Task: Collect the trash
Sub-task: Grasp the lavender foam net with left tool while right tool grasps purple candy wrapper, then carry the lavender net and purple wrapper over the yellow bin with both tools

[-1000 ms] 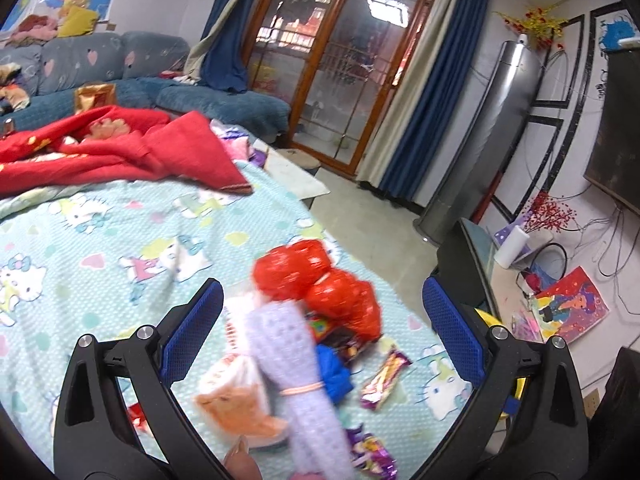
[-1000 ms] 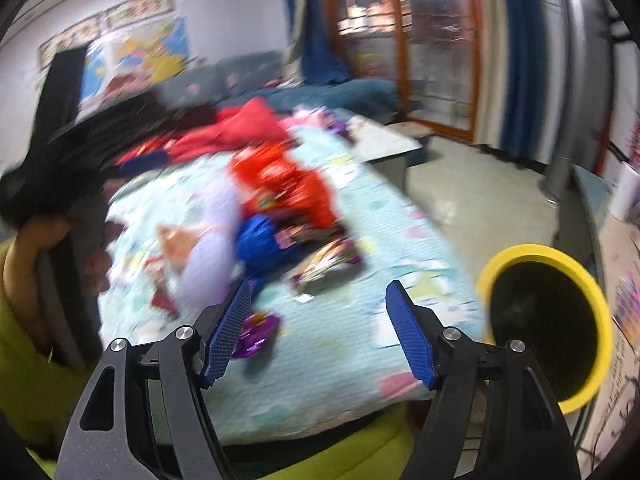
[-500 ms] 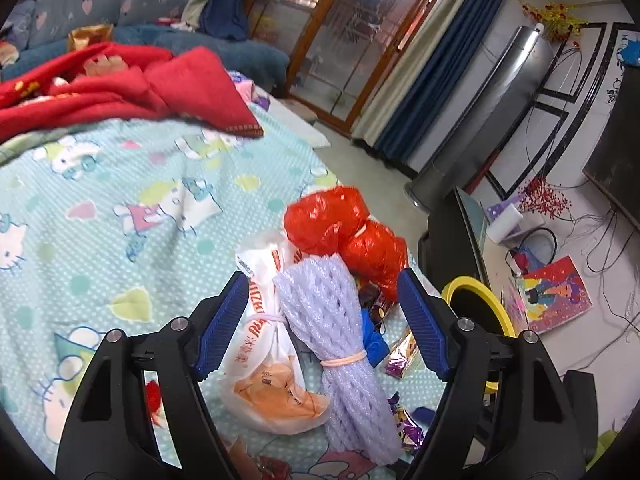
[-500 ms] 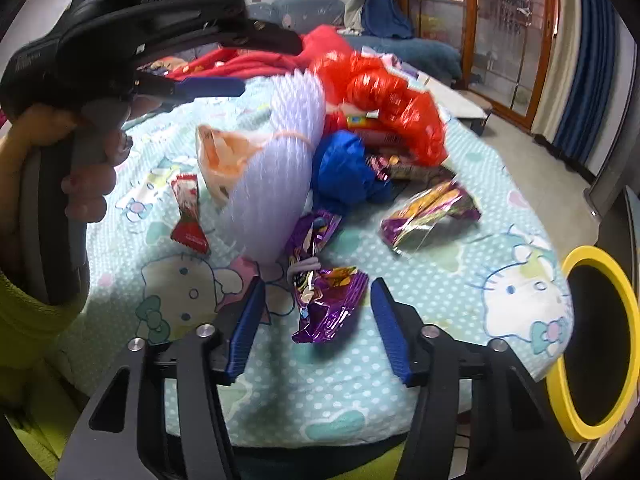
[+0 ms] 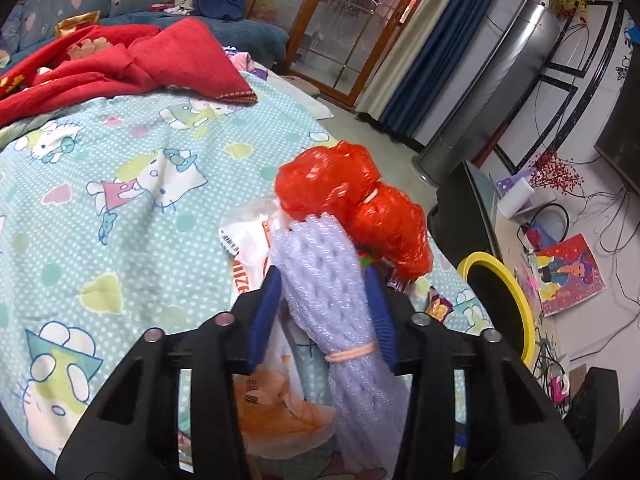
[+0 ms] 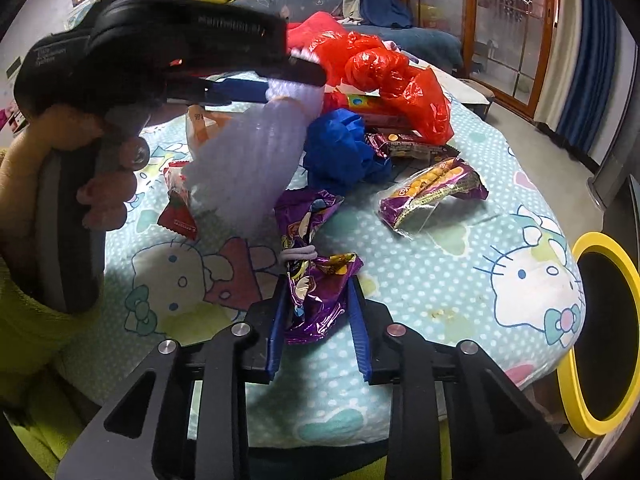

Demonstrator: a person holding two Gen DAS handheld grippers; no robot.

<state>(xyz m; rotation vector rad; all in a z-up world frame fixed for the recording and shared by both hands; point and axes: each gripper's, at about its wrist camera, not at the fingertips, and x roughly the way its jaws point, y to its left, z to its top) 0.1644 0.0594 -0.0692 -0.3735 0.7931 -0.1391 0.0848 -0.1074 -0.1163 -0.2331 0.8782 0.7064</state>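
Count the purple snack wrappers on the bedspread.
3: one purple wrapper between the right gripper jaws, another just beyond it beside the foam netting, and a purple snack bag further right. Others may hide under the pile.

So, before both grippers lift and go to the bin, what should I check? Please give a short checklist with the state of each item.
1. Left gripper has been closing on the lilac foam net; pads touch both sides: ok.
2. Right gripper has been closing on the purple wrapper; pads touch it: ok.
3. Grip firm enough to lift: cannot tell.
4. Rubber band holds the net bundled: ok.
5. Yellow-rimmed bin open, beside the bed: ok.
6. Other trash, such as the red bag, not collected: not ok.
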